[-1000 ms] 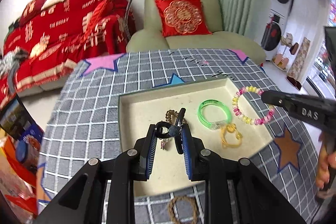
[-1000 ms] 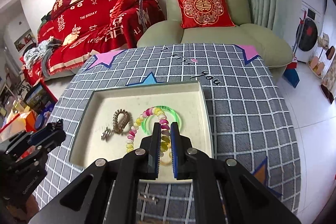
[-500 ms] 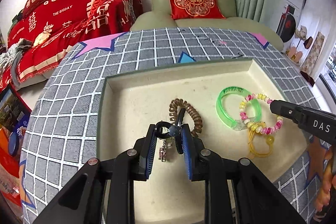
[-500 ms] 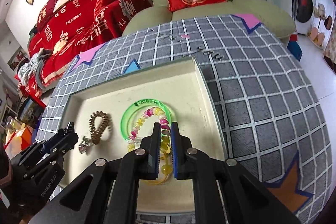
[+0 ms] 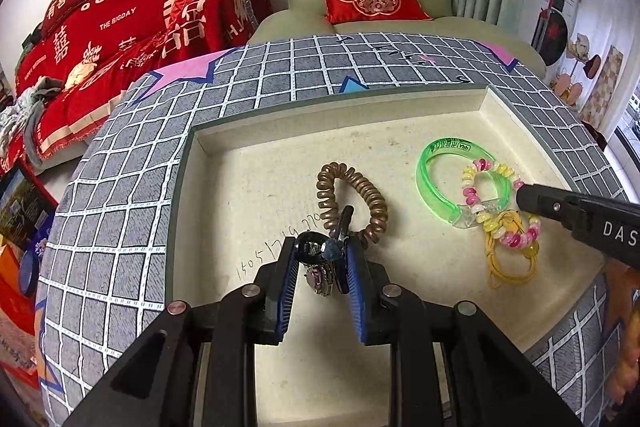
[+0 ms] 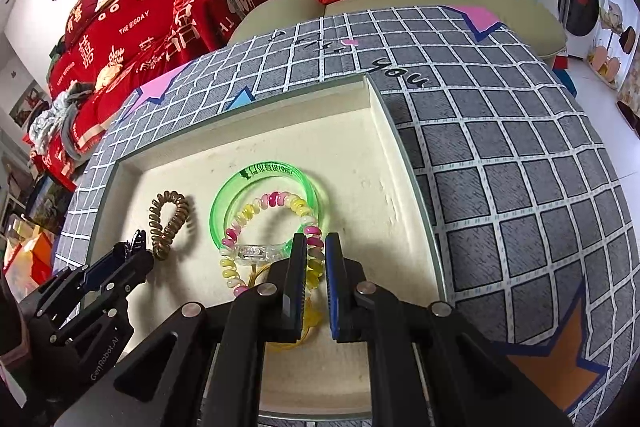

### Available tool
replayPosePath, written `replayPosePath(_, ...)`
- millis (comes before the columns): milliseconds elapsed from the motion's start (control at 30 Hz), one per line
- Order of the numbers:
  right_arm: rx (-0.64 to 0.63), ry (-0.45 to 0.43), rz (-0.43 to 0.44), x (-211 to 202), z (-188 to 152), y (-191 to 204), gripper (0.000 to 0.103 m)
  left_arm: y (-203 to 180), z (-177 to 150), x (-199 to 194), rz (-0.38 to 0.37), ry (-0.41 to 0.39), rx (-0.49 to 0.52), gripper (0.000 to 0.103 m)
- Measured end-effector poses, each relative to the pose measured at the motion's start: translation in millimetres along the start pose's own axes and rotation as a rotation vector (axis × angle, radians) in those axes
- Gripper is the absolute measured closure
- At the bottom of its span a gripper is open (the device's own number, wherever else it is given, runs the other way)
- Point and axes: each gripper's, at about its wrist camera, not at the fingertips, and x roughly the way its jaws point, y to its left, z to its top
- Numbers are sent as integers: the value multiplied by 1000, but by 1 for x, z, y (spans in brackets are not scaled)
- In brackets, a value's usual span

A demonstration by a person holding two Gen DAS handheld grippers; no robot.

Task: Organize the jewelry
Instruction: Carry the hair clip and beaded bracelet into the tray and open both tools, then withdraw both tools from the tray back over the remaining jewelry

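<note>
The left tongs are clamped on a dark hair clip with a small purple-stoned charm hanging below it, low in the centre of the left wrist view, just above the floor of the cream tray. The right tongs are nearly closed on the pink-and-yellow bead bracelet, which drapes across the green bangle near the middle of the right wrist view; a yellow cord loop lies under the beads at the lower right of the left view.

The main risks, as I judge them:

- **Tangling.** The beads lie on the bangle and the yellow cord. If the right tongs let go carelessly or pull away while a bead is caught, the three pieces could drag together into a knot.
- **Snagging on the left.** The clip's tip sits right against the brown spiral hair tie. Setting the clip down here could hook a coil, and lifting away would then carry the tie along.
- **Dropped charm.** It dangles loose, and how it is attached is too small to tell; a quick move could shake it off.
- **Tongs meeting.** Both sets work inside one tray on the checked table, so a sideways sweep could bring them together.
</note>
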Motion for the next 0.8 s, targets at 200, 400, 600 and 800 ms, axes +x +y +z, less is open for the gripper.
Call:
replayPosePath(200, 57, -32, 59, -12, 1, -10, 33, 1, 2, -12, 1, -40, -16, 0)
replayPosePath(400, 80, -96, 79, -36, 3, -12, 33, -3, 5, -35, 10, -108, -3, 0)
replayPosePath(600, 132, -112, 90, -52, -2, -23, 30, -2, 1, -58, 3, -142, -16, 0)
replayPosePath(800, 137, -131, 97, -71, -13, -27, 18, 1, -11, -76, -18, -126, -30, 0)
